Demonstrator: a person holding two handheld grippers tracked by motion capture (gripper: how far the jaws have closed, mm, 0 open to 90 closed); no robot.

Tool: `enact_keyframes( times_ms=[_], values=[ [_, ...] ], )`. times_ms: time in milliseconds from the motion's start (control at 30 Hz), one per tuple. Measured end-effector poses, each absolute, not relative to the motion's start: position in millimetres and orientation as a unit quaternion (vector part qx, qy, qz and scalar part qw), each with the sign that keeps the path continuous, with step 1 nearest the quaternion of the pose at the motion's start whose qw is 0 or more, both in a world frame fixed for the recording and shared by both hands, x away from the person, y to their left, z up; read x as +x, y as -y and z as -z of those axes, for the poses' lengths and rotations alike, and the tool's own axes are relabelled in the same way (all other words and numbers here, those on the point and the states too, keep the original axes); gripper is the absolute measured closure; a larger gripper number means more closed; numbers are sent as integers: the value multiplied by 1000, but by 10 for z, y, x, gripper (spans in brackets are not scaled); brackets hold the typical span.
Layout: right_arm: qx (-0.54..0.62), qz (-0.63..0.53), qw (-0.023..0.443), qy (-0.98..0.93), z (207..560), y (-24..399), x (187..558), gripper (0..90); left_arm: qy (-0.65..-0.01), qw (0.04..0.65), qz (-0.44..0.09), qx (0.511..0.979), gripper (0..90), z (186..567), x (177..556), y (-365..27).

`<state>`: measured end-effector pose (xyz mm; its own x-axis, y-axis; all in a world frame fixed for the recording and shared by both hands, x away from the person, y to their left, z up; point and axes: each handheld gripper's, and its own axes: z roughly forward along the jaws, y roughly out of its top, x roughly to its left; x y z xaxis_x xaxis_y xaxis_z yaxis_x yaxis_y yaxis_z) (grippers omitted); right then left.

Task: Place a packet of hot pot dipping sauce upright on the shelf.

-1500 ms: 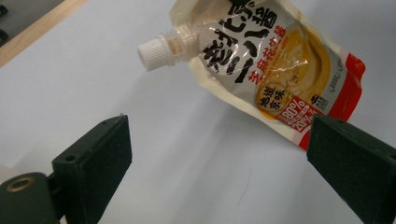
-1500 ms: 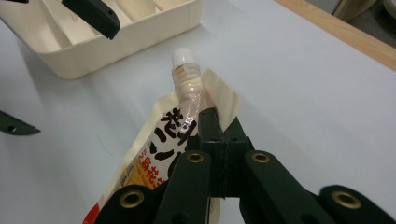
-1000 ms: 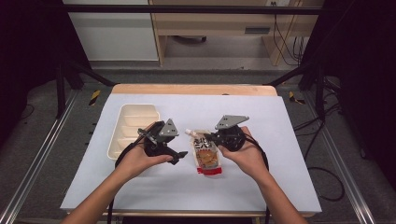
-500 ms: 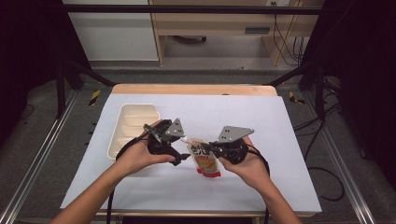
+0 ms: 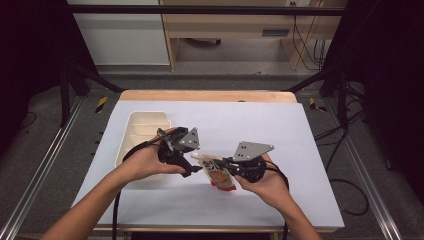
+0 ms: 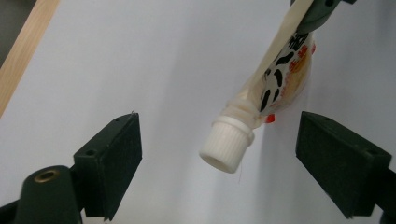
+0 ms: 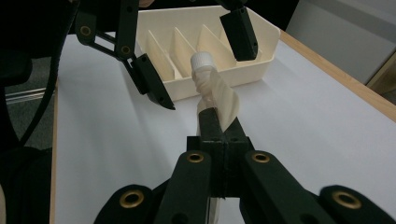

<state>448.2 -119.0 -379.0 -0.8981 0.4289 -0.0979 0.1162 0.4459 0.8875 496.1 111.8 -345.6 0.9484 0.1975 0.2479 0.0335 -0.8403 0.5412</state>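
Observation:
A soft spouted pouch (image 5: 222, 176), cream with black and orange print, hangs above the white table. My right gripper (image 5: 226, 163) is shut on its body, and in the right gripper view the twisted pouch (image 7: 219, 100) rises from the shut jaws (image 7: 212, 119). Its white screw cap (image 6: 227, 142) points at my left gripper (image 6: 219, 144), which is open, one jaw on either side of the cap without touching it. From above, the left gripper (image 5: 192, 164) sits just left of the cap (image 5: 197, 156).
A cream divided tray (image 5: 136, 131) stands on the table's left half, behind the left hand; its compartments (image 7: 212, 44) look empty. Wooden table edge (image 5: 210, 95) runs along the far side. Cables trail from both grippers toward the person.
The right gripper has drawn the pouch nearer the person and off the table, its cap turned leftward. The left gripper has edged right, so its open jaws now flank the cap.

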Motion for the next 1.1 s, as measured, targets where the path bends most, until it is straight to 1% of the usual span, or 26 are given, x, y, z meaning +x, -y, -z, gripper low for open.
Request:
enact_keyframes(
  times_ms=[133,267,633,767,1000,1100],
  values=[
    [161,-505,154,-834,3788,1221,4466,900,-51,266,-144,952,179,3419,4967,-1071],
    [154,-507,154,-834,3788,1223,4440,900,-37,270,-122,954,230,3405,4979,-1022],
    [146,-513,151,-832,3811,1242,4407,900,-15,245,-105,964,289,3433,5017,-933],
    [145,-514,150,-832,3813,1246,4403,900,-5,245,-98,964,341,3409,5023,-914],
    [144,-515,149,-832,3816,1251,4412,900,16,232,-92,968,398,3367,5030,-869],
    [142,-515,148,-832,3817,1248,4411,900,22,226,-90,970,439,3359,5037,-849]
  ],
)
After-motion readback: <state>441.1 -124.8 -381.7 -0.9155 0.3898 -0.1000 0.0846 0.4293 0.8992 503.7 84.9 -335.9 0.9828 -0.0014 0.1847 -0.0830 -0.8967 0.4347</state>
